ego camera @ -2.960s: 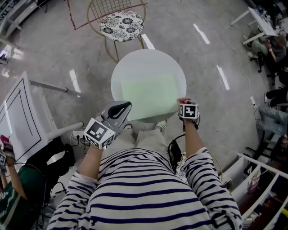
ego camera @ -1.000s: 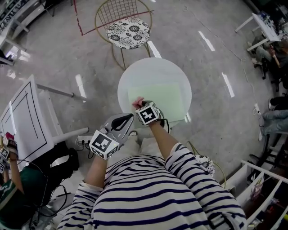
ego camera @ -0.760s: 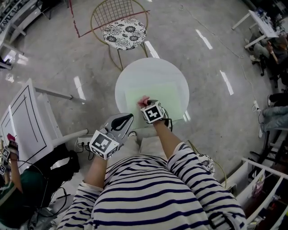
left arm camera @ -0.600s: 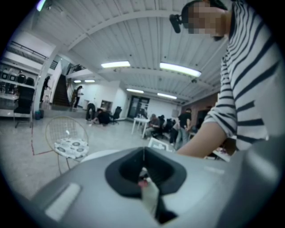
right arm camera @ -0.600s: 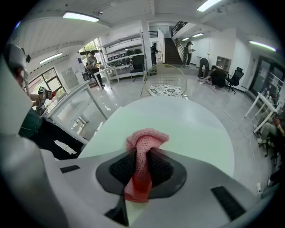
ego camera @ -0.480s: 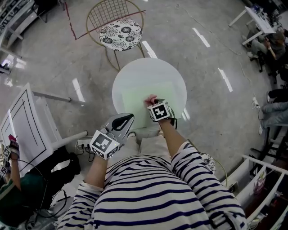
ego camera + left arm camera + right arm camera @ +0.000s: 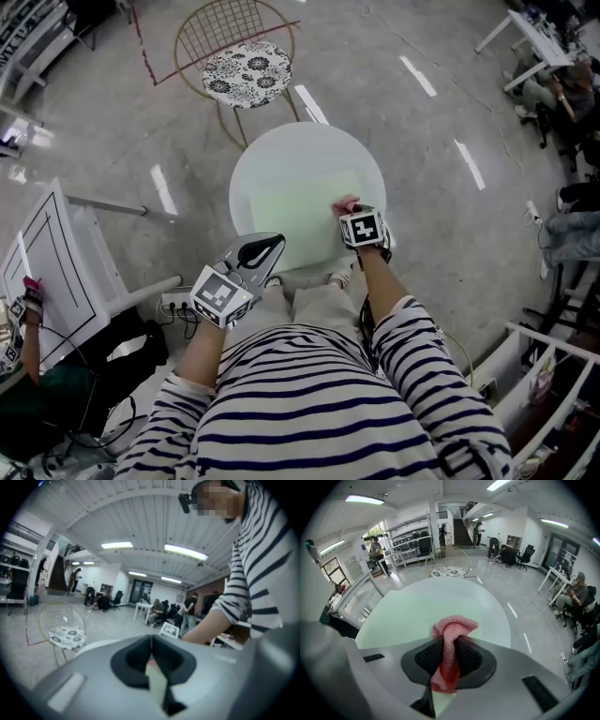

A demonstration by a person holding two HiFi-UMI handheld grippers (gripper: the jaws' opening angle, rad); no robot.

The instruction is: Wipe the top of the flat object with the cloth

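My right gripper (image 7: pixel 449 654) has its jaws closed tight on the pink cloth (image 7: pixel 453 632), which is bunched so that a soft wad sticks out in front for rubbing. The wad sits at the near right part of the pale green flat object (image 7: pixel 298 202), which lies in the middle of the round table (image 7: pixel 272 150). I cannot see whether the cloth really presses on it. My left gripper (image 7: pixel 272 244), jaws together and empty, waits by the flat object's near left corner, probably to be out of the way.

The flat mat (image 7: pixel 300 211) lay on the round table (image 7: pixel 281 145), a chair (image 7: pixel 246 70) behind it — the cloth (image 7: pixel 346 202) on the mat's right edge, the left gripper (image 7: pixel 274 244) before the table.
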